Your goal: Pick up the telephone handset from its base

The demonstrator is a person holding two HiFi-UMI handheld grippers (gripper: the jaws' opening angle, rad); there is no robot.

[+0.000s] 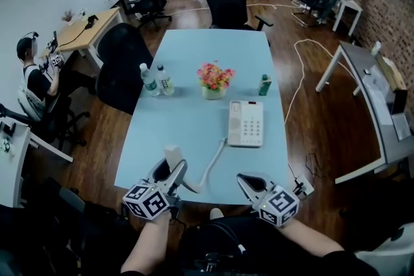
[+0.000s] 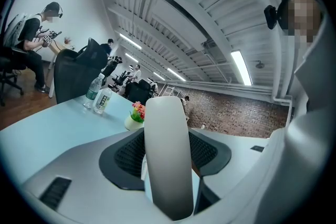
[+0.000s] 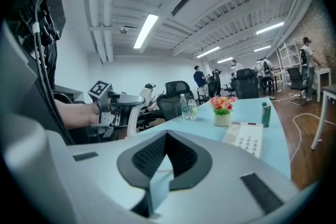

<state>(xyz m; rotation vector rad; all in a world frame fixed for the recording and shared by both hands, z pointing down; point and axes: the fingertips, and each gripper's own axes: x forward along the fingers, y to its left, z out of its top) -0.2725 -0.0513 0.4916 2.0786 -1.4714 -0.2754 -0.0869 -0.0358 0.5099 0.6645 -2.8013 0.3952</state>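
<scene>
The white telephone base (image 1: 246, 123) lies on the light blue table (image 1: 187, 119), right of the middle; it also shows in the right gripper view (image 3: 244, 139). My left gripper (image 1: 173, 168) is shut on the white handset (image 1: 172, 155), holding it above the table's near edge, left of the base. In the left gripper view the handset (image 2: 167, 155) stands upright between the dark pads (image 2: 123, 157). A white cord (image 1: 212, 165) runs from the base towards the handset. My right gripper (image 1: 244, 179) hovers over the near edge with its tips together and nothing in it.
A pot of flowers (image 1: 215, 79), two water bottles (image 1: 157, 81) and a small green bottle (image 1: 264, 84) stand on the far half of the table. Black office chairs (image 1: 123, 64) flank its left and far sides. People sit at desks beyond.
</scene>
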